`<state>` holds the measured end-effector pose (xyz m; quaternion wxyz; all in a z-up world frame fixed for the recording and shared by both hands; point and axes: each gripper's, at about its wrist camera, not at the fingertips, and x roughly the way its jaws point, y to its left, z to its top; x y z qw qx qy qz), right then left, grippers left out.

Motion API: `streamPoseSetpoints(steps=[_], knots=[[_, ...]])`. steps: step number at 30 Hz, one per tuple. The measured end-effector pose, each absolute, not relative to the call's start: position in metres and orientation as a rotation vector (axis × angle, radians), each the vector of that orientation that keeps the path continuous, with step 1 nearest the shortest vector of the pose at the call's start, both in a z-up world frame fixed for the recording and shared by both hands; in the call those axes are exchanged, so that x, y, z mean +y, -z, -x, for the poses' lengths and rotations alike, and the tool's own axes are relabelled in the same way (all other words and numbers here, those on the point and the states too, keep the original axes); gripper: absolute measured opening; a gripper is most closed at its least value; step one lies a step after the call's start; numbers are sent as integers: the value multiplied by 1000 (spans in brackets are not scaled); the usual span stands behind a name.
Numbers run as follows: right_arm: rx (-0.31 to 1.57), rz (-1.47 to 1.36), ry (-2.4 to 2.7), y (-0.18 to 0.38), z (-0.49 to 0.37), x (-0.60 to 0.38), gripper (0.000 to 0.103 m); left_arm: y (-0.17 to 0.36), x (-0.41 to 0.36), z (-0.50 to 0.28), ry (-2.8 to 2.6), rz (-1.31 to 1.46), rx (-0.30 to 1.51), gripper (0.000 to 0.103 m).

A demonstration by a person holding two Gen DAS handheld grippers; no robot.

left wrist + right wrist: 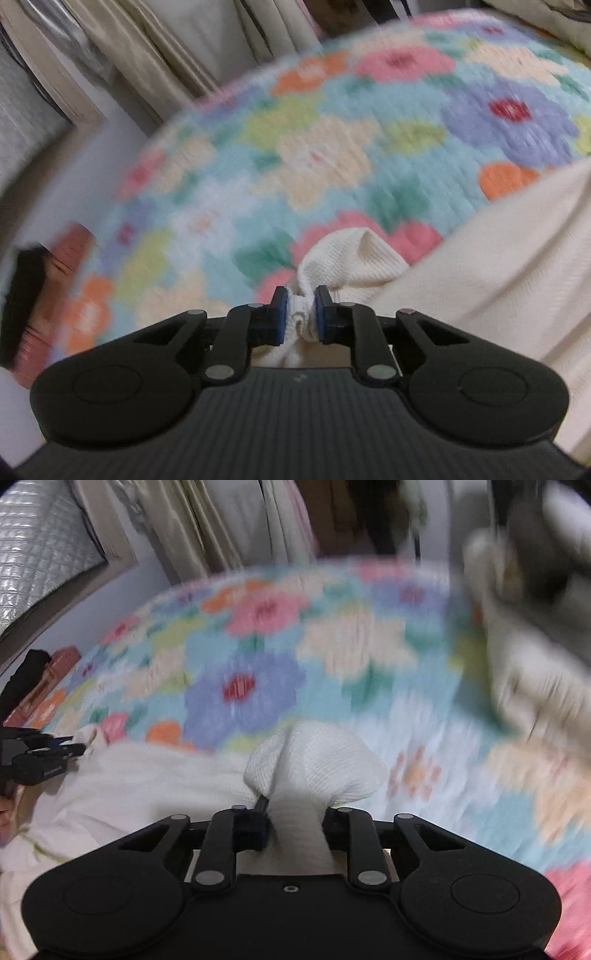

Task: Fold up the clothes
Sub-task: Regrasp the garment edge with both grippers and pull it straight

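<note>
A cream ribbed-knit garment lies over a flowered quilt on the bed. My left gripper is shut on a bunched corner of the garment, which pokes out past the blue pads. In the right wrist view my right gripper is shut on another fold of the same garment, which bulges over the fingers and hides their tips. The left gripper shows at the far left of that view, at the garment's other edge. The garment spans between the two.
The quilt covers the bed. Beige curtains hang behind. A red and black object sits at the bed's left edge. A pale heap of cloth lies at the right. Both views are motion-blurred.
</note>
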<state>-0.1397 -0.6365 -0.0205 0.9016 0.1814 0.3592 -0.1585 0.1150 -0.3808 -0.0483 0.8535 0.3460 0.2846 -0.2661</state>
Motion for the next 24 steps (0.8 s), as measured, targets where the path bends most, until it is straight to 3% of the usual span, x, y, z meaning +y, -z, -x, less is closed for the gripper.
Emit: streamPoseSetpoints(steps=[6,10,12,13,18,24], knots=[[456,-293,390,-64,154,-624,24,-35,-346,-139,405,-494,413,12],[265,-82,352,-101,172,-579,25,-72,-304,-123,324,-356,302,13],[307,-60,271,-92,175,-566,38,-62,-285,-112,322,-342,360,16],[400,-91,214,-78,172,-567,39,-54,-276,-106,318,-341,394,16],[894,-334,-4,20,151,-580,36,20,-239,-87,380,-222,637,16],[1015,-420,-94,47,145,-584,35,37,-230,-77,431,-140,712,16]])
